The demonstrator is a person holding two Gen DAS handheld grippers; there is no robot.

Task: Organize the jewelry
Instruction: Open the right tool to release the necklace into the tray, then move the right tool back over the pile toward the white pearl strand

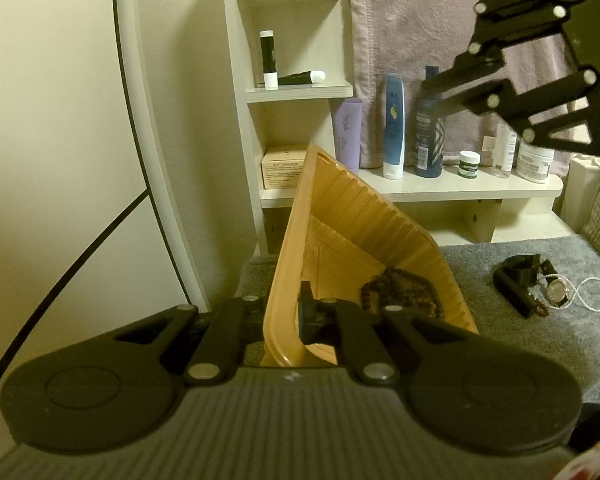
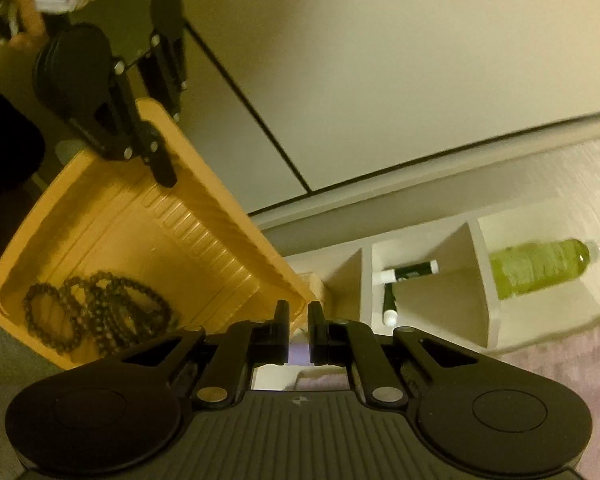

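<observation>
My left gripper is shut on the near rim of an orange ribbed tray, one finger inside and one outside, and holds the tray tilted steeply up. Dark beaded bracelets are piled in its low corner. On the grey mat lie a watch, a white bead chain and a black band. My right gripper hangs high at the right, above the shelf. In the rolled right wrist view, the right gripper is shut on nothing, with the tray, beads and left gripper to its left.
A white shelf unit behind the tray holds tubes and a box. Several bottles and jars stand on its low ledge before a pink towel. A green bottle lies in an upper shelf. The grey mat covers the table.
</observation>
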